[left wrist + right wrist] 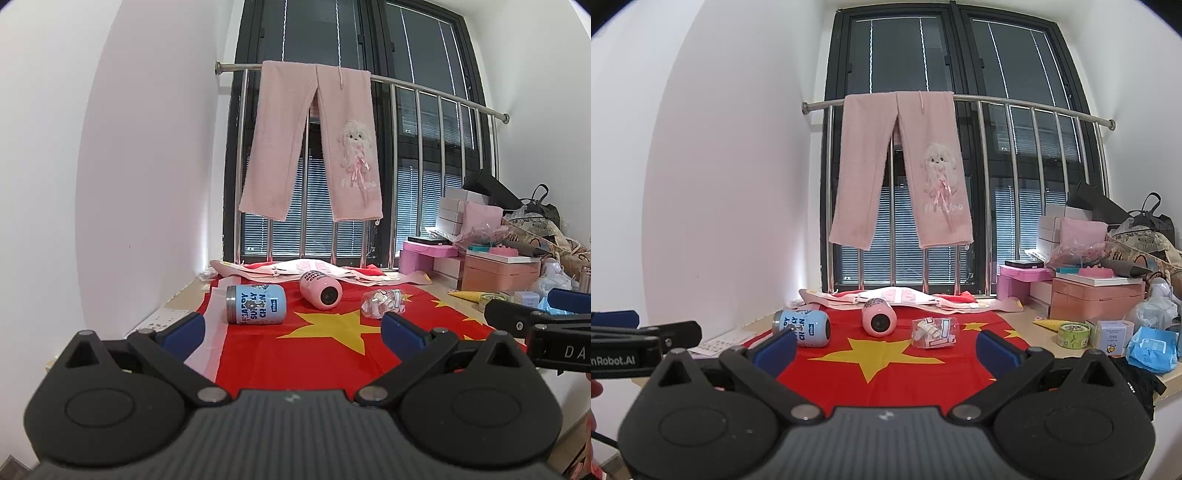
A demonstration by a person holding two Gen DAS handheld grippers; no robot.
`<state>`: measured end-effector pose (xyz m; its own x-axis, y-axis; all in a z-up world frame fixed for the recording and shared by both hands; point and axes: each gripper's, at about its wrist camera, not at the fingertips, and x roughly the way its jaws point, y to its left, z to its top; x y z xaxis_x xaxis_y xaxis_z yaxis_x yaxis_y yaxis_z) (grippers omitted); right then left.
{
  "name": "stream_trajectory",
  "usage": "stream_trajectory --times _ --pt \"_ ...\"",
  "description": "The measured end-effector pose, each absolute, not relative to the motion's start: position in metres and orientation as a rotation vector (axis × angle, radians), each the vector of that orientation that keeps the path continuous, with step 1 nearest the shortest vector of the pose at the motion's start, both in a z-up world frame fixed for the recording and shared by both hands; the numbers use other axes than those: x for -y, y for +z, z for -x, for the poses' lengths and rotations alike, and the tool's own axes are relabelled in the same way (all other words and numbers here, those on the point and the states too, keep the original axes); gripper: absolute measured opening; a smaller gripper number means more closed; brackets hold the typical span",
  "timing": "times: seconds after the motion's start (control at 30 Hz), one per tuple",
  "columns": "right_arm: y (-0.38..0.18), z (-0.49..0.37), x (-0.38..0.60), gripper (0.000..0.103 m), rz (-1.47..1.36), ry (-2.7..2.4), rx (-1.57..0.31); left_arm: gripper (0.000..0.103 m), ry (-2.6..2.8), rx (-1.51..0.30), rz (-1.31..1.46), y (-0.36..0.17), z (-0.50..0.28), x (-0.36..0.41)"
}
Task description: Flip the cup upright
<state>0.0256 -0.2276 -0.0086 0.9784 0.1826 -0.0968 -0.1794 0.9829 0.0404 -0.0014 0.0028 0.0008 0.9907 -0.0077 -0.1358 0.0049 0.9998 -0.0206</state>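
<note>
You have three cups lying on their sides on the red flag cloth (314, 354): the blue cup (256, 305) toward its left edge, the pink cup (320, 294) just right of the blue one with one round end facing you, and the clear cup (382, 302) further right, beside the cloth's small stars.

Your left hand-held gripper (291, 328) and right hand-held gripper (886, 345) are both spread wide, holding nothing, well short of the cups.

All three are round and would likely roll if a finger nudges them off-centre. The cloth may bunch or slide under a push. The clear cup looks thin, so a hard pinch could buckle it.

The blue cup reads "HAPPY SUNNY CHAN", partly cut off. The gripper bodies show "DA" and "nRobot.AI". The pink trousers (332, 147) over the rail carry lettering too blurred to read.
</note>
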Motion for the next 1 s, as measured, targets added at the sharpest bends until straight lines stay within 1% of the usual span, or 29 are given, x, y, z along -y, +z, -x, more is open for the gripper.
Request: stream_trajectory --times 1.0 --pt "-0.0090 -0.0252 0.2289 0.103 -0.034 0.183 -0.099 0.103 -0.010 -0.130 0.013 -0.0008 0.0001 -0.0023"
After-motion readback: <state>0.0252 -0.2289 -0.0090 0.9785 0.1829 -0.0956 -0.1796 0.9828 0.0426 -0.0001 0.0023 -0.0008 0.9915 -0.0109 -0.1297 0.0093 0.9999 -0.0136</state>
